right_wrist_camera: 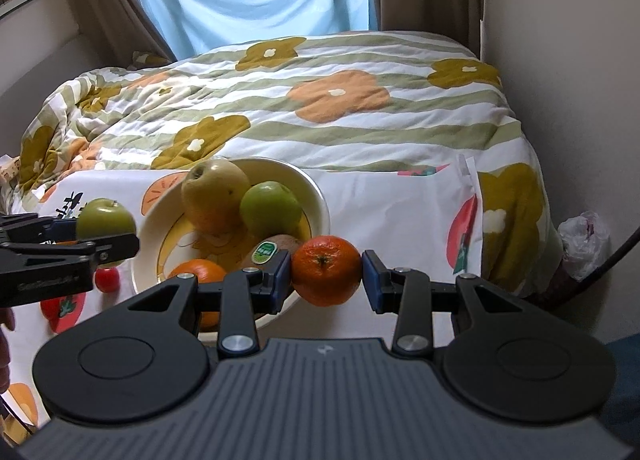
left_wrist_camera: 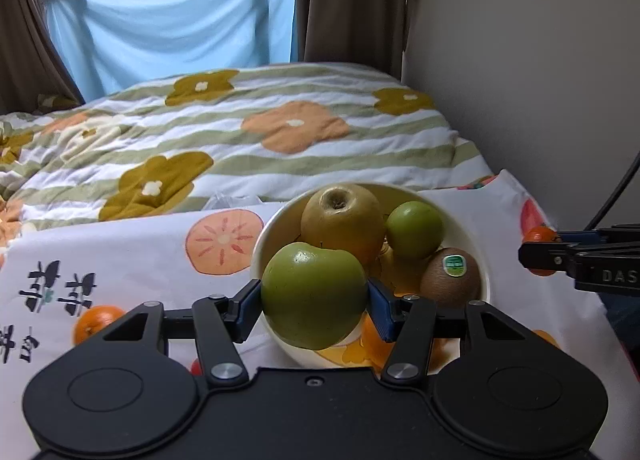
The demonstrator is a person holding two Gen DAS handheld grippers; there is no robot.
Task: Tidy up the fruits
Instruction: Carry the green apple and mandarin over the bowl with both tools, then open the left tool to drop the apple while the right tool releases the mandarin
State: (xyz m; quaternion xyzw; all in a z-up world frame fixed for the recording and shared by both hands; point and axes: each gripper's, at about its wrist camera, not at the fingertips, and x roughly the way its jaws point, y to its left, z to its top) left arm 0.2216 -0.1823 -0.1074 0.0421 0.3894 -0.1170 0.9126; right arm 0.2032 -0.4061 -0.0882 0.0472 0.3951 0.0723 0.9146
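Jaws on left gripper (left_wrist_camera: 314, 302) clamped on a green apple (left_wrist_camera: 314, 296), blue pads pressing both sides, pointing down-forward with the apple over the near rim of the cream bowl (left_wrist_camera: 486, 280). Bowl holds a yellow-brown apple (left_wrist_camera: 342, 220), a small green fruit (left_wrist_camera: 415, 229) and a kiwi (left_wrist_camera: 450, 276) with a green sticker, text unreadable. Right gripper (left_wrist_camera: 538, 253) enters at right edge with a mandarin; "DAS" legible on its body.

Right wrist view: right gripper (right_wrist_camera: 326, 271) clenched on a mandarin (right_wrist_camera: 326, 270), tilted down, fruit just off the bowl's (right_wrist_camera: 320, 196) near right rim, above the fruit-print cloth (right_wrist_camera: 400, 212). Left gripper (right_wrist_camera: 106, 230) at left carries the green apple (right_wrist_camera: 105, 222); its lettering is blurred. Another orange (right_wrist_camera: 198, 272) sits inside the bowl, and a small red fruit (right_wrist_camera: 107, 279) lies on the cloth.
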